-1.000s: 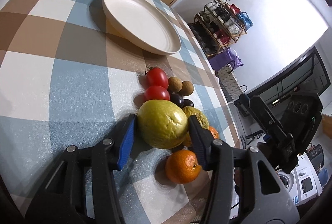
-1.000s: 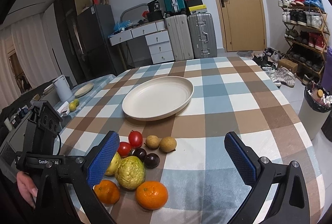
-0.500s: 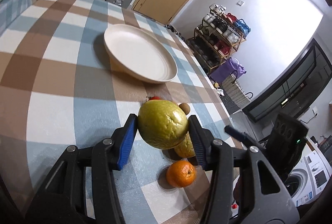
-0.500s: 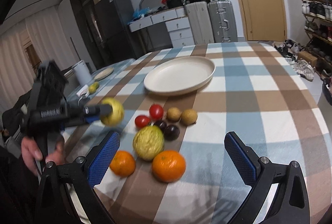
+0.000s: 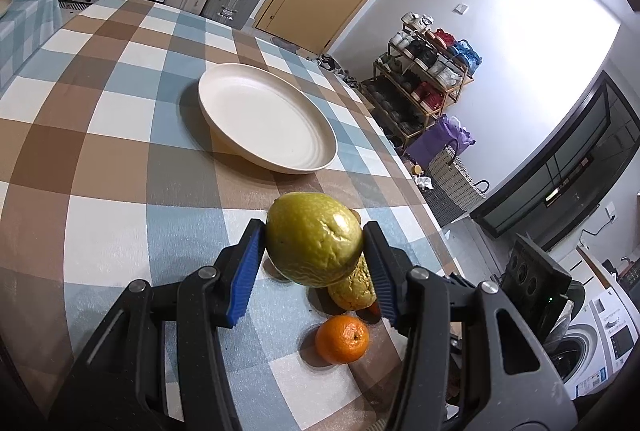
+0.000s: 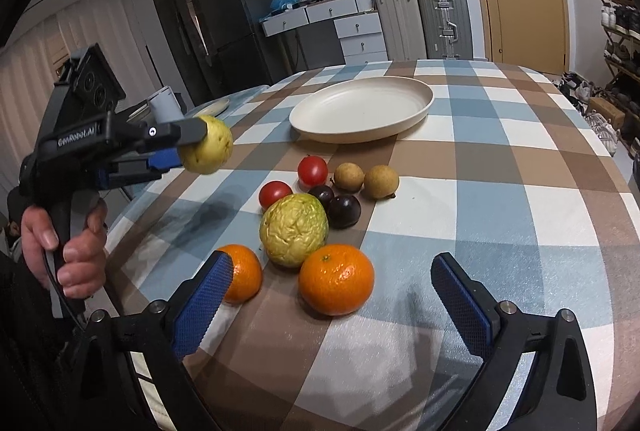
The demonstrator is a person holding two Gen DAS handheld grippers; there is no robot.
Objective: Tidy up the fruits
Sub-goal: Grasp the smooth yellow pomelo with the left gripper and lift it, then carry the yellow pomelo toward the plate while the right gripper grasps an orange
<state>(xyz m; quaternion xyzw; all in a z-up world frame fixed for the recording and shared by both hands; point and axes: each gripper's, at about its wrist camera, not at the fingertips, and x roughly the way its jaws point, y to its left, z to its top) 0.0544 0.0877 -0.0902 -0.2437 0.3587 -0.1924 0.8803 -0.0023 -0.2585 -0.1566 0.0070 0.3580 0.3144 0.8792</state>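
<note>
The left claw (image 6: 188, 147) grips a yellow-green guava (image 5: 314, 239) between its blue pads, lifted clear above the checked tabletop (image 6: 500, 159) near its left edge. Toward the far edge sits a cream plate (image 6: 362, 109). The right claw (image 6: 332, 303) is wide but closing, nothing pressed — an orange (image 6: 336, 279) lies between its pads, beside a second guava (image 6: 294, 229).

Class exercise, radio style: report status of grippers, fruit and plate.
Left gripper shut on yellow-green fruit, lifted. Right gripper closing, nothing gripped, over near orange. Plate bare; path unobstructed.
</note>
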